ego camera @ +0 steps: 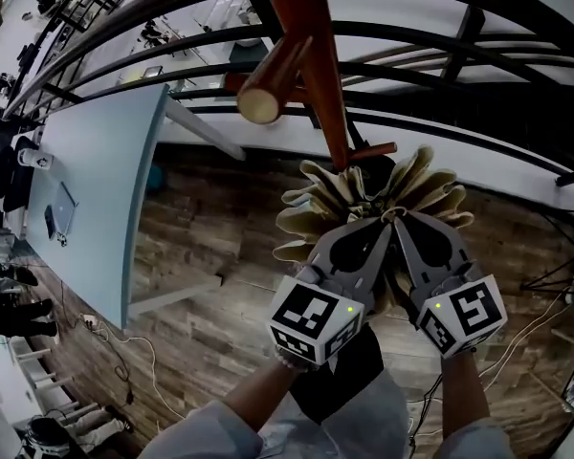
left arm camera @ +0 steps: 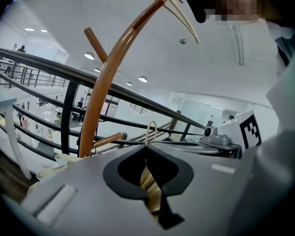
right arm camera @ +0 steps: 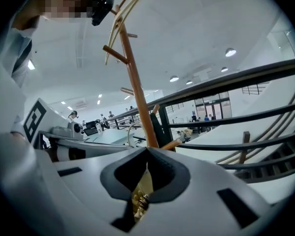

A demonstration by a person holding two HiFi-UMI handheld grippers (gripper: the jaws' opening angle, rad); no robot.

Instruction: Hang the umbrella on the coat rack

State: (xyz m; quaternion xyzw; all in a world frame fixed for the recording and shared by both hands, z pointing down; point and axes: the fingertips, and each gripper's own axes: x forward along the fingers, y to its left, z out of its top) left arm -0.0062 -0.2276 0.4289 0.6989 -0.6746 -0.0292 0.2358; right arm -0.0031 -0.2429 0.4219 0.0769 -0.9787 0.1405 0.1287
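Observation:
A folded beige umbrella with ruffled cloth hangs in the air close to the brown coat rack pole. Its cloth touches the pole's lower part. A short peg juts toward me higher up. My left gripper and right gripper meet tip to tip at the umbrella's near end, both shut on it. Beige cloth shows between the left gripper jaws, and a pale cord loop sticks out above them. The right gripper pinches cloth too, beside the pole.
A dark metal railing curves behind the rack. A long pale table stands at the left on the wood-plank floor, with cables near its leg. Several people are at the far left.

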